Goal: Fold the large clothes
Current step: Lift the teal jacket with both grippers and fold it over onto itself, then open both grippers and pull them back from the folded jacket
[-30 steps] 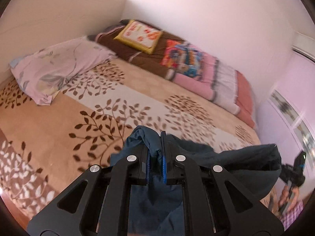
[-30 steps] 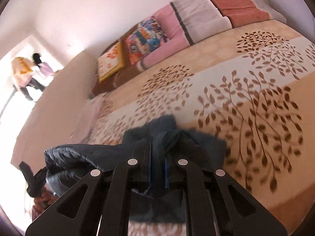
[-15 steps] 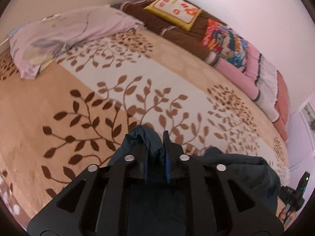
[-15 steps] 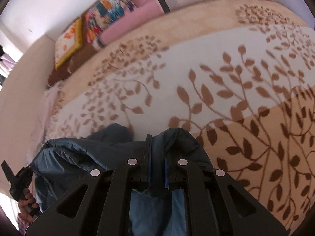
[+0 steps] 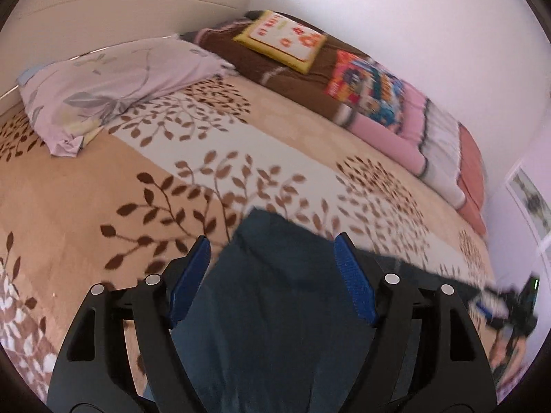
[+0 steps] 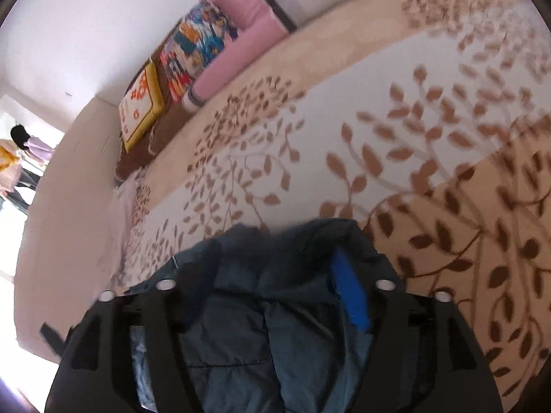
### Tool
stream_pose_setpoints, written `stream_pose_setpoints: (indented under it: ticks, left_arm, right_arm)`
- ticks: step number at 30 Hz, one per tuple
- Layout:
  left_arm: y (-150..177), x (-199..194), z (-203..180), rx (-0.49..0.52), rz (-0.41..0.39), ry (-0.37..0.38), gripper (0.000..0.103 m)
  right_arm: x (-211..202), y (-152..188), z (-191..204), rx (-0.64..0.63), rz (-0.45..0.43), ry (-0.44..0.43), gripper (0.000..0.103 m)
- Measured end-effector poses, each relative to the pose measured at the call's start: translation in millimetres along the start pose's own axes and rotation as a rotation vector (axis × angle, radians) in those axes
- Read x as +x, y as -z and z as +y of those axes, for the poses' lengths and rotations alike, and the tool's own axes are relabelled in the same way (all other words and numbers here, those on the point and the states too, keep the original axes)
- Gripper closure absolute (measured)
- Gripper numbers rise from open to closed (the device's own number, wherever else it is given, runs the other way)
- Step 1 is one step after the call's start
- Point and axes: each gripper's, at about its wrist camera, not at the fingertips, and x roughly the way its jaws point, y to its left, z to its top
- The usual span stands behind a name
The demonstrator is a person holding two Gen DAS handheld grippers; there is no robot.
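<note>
Both sets of jaws are opening on us right now. Our left gripper [image 5: 268, 258] has its blue pads [image 5: 188, 282] spread wide, and the dark blue jacket [image 5: 275, 309] lies between them with a gap on each side, so the pads aren't pressing it. Same on our right gripper [image 6: 275, 265]: jaws wide, jacket [image 6: 275, 309] bunched between and partly over the fingers, one blue pad [image 6: 349, 296] showing, the other hidden by cloth (we can't tell if that side touches). The jacket sits on the leaf-patterned blanket [image 5: 103, 189], at its near edge, well apart from everything along the far side. Beyond the blanket's far edge, against the wall, runs the pile of folded bedding [image 5: 396, 117] with a yellow cushion [image 5: 282, 41] on top. At the blanket's left end in the left wrist view lies a pale lilac pillow [image 5: 113, 82]. The right gripper [image 5: 513, 306] is blurred at the blanket's right corner there.
</note>
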Motion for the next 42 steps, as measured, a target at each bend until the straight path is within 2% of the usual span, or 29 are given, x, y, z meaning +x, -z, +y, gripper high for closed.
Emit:
stream_pose_setpoints:
  ticks: [2,5,7,8,10,12,13,17,22,24,28,31,34,35,37,42]
  left_arm:
    - [15,-4,-6,0.043,0.023,0.012,0.03]
    - [39,-5,-15,0.11,0.063,0.008,0.03]
    - [52,1,-20,0.172,0.073,-0.018,0.03]
    - [55,4,-22,0.193,0.08,-0.027,0.03]
    - [62,18,-22,0.225,0.107,-0.077,0.03]
    - [65,28,-19,0.229,0.129,-0.099,0.03]
    - [66,34,-17,0.239,0.136,-0.128,0.03]
    - [70,48,-8,0.234,0.147,-0.169,0.028]
    - [68,43,-6,0.199,0.141,-0.168,0.028]
    - [66,29,-7,0.177,0.122,-0.136,0.028]
    - [70,-15,-6,0.148,0.072,-0.063,0.028]
    - [84,-53,1,0.129,0.055,-0.016,0.028]
    - [105,-86,15,0.107,0.055,0.007,0.027]
    - [113,-95,20,0.101,0.057,0.01,0.026]
    - [132,-111,30,0.093,0.066,-0.008,0.025]
    - [172,-126,45,0.043,0.125,-0.035,0.025]
  right_arm:
    - [-13,0,6,-0.025,-0.053,0.018,0.03]
    - [-22,6,13,-0.077,-0.074,0.028,0.032]
    - [-18,18,17,-0.129,-0.016,0.012,0.058]
    - [-11,27,18,-0.152,0.032,0.003,0.062]
    - [8,42,17,-0.184,0.113,0.032,0.079]
    - [29,51,11,-0.182,0.164,0.087,0.084]
    - [42,54,6,-0.17,0.189,0.133,0.089]
    - [65,53,-8,-0.16,0.194,0.203,0.102]
    - [64,49,-8,-0.16,0.185,0.211,0.102]
    - [48,51,-4,-0.164,0.159,0.186,0.097]
    - [-1,72,12,-0.226,0.092,0.13,0.097]
    - [-47,106,11,-0.275,0.042,0.114,0.097]
    - [-89,149,-12,-0.256,0.01,0.128,0.095]
    - [-101,163,-24,-0.236,0.01,0.131,0.092]
    - [-121,188,-45,-0.204,0.019,0.158,0.08]
    - [-160,247,-91,-0.124,0.066,0.226,0.077]
